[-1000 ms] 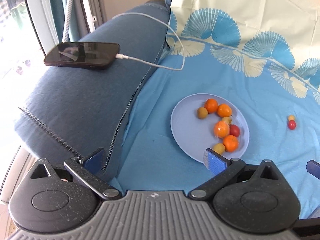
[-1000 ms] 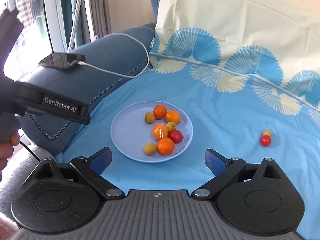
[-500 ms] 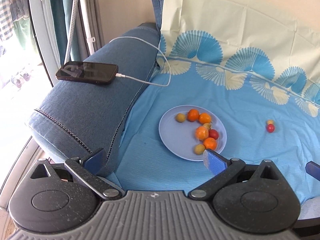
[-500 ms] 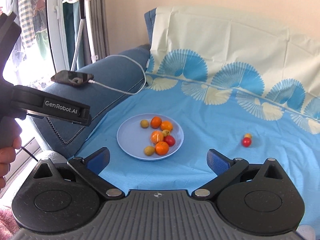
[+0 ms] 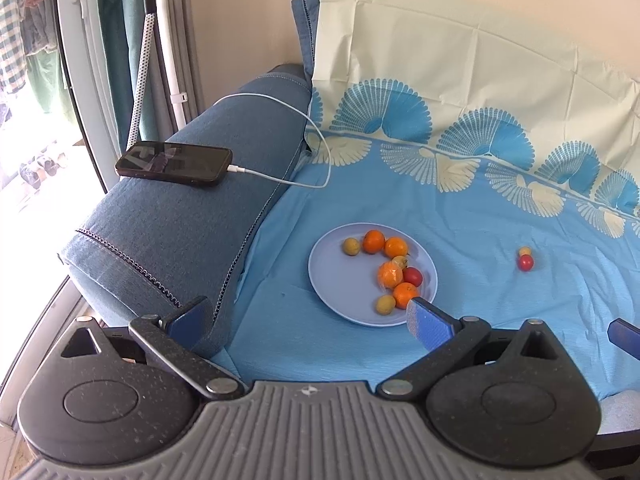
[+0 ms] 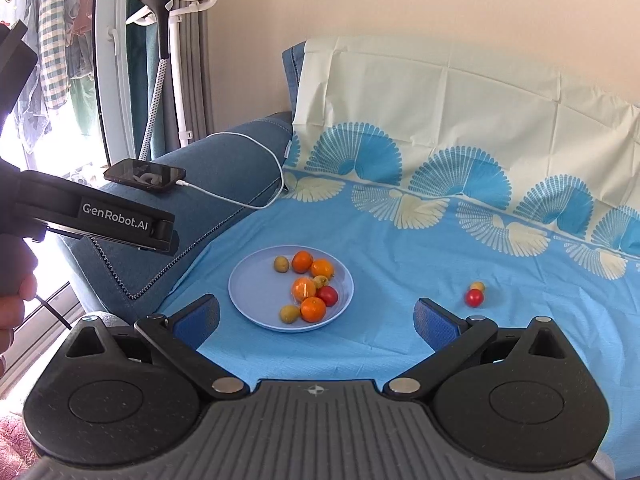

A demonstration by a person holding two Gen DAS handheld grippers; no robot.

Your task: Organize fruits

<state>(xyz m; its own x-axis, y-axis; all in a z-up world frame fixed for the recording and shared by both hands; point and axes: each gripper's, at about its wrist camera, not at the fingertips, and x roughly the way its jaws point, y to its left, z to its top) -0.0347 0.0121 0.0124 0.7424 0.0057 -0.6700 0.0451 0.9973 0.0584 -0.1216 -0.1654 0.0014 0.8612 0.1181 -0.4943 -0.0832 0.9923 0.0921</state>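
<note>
blue patterned sheet (image 6: 400,240) covers a sofa seat against a beige wall. nearest, left gripper (image 5: 308,318) and right gripper (image 6: 316,316) both hover with fingers spread wide, holding nothing. beyond them, pale blue plate (image 6: 252,288) rests on the sheet carrying tangerines, small yellow-green fruits and one red fruit. off the plate to the right, red cherry tomato (image 6: 474,298) touches small yellow fruit (image 6: 477,287). farther left, phone (image 5: 174,163) lies on the denim armrest (image 5: 180,216), white cable (image 5: 316,152) attached.

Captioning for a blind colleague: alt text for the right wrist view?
A round pale-blue plate of small orange, yellow and red fruits sits on a blue patterned sheet; the open right gripper frames it, and two stray fruits lie right.
</note>
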